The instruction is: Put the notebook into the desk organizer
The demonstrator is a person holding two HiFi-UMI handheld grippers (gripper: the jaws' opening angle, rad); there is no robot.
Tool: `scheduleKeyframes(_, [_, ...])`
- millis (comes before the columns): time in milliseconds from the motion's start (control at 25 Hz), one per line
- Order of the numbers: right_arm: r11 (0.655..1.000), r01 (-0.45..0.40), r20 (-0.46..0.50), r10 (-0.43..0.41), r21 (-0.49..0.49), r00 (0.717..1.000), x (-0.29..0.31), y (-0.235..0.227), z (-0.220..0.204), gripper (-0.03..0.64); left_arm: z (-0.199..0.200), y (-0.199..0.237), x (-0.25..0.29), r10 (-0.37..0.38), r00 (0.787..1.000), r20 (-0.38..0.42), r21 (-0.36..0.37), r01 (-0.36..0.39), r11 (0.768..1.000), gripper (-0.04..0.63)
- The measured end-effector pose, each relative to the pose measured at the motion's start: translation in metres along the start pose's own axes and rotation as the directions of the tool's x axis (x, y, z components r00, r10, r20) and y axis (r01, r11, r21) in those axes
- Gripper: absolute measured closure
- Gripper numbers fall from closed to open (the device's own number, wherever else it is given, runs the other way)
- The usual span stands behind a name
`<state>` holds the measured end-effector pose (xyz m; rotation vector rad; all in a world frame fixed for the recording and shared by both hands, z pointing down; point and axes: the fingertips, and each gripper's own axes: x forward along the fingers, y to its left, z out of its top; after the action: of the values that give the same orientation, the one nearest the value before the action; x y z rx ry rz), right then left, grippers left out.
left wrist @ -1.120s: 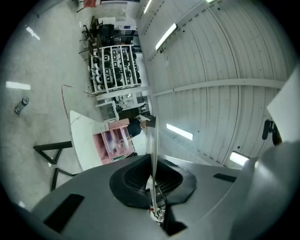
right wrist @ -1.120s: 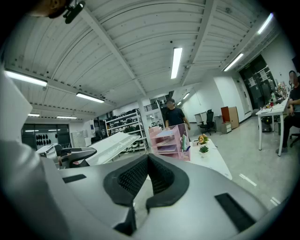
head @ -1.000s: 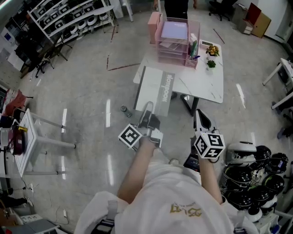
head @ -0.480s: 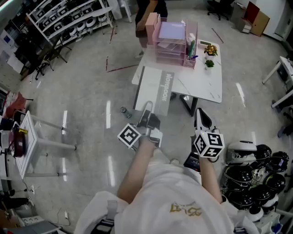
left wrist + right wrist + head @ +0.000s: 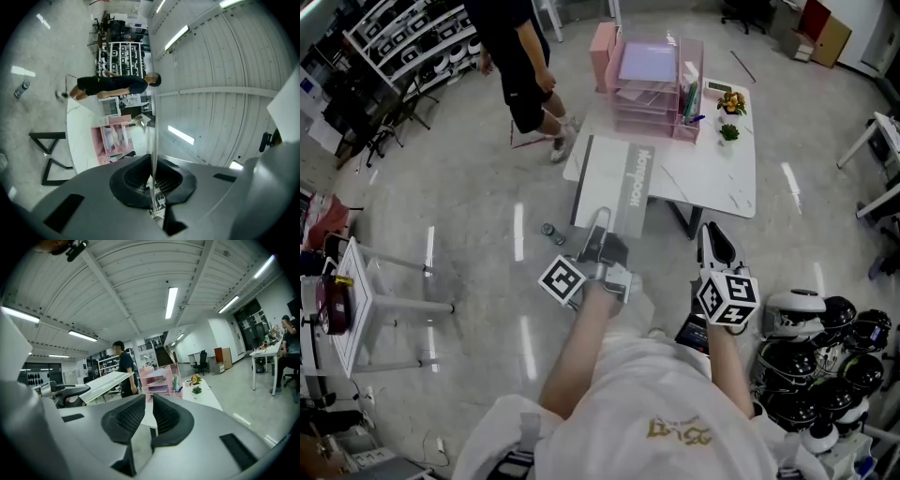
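A large grey notebook [image 5: 616, 186] is held out flat above the floor, in front of the white table [image 5: 720, 183]. My left gripper [image 5: 600, 246] is shut on its near edge. In the left gripper view the notebook [image 5: 153, 140] shows edge-on, clamped between the pads of the left gripper [image 5: 153, 163]. The pink desk organizer [image 5: 651, 82] stands at the table's far end, with a lilac sheet on its top tray. My right gripper [image 5: 713, 246] hovers to the right, apart from the notebook. Its jaws [image 5: 148, 400] stand a narrow gap apart with nothing between them.
A person in dark clothes [image 5: 520, 66] walks at the far left of the table. Two small potted plants [image 5: 730, 114] sit at the table's right side. White helmets [image 5: 825, 352] are heaped on the floor at right, a small white table [image 5: 366, 291] at left, shelving [image 5: 384, 47] behind.
A person has walked from behind the table into view at its far left. Both grippers and the notebook have stayed where they were.
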<state>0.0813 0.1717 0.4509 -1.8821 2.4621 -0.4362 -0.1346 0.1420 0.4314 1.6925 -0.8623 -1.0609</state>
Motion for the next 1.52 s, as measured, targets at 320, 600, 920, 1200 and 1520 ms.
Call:
scheduleKeyframes(320, [0.999, 0.029, -0.016, -0.030, -0.034, 0.999, 0.111, -0.040, 0.011, 0.588, 0.032, 0.053, 0.110, -0.015, 1.000, -0.001, -0.048, 0.014, 0.999, 0.572])
scheduleKeyframes(600, [0.997, 0.058, -0.059, -0.061, -0.045, 0.996, 0.222, -0.064, 0.032, 0.594, 0.070, 0.090, 0.219, 0.001, 0.999, -0.032, -0.080, -0.004, 0.997, 0.572])
scheduleKeyframes(920, [0.994, 0.102, -0.083, -0.104, -0.028, 0.991, 0.303, -0.087, 0.039, 0.597, 0.094, 0.120, 0.304, 0.003, 0.997, -0.083, -0.115, -0.013, 0.993, 0.572])
scheduleKeyframes(1200, [0.990, 0.141, -0.078, -0.142, -0.026, 0.987, 0.342, -0.100, 0.046, 0.598, 0.102, 0.134, 0.345, -0.006, 0.993, -0.119, -0.127, -0.009, 0.992, 0.572])
scheduleKeyframes(1520, [0.989, 0.146, -0.075, -0.148, -0.036, 0.986, 0.357, -0.099, 0.051, 0.600, 0.099, 0.140, 0.365, -0.015, 0.990, -0.140, -0.155, -0.007, 0.988, 0.571])
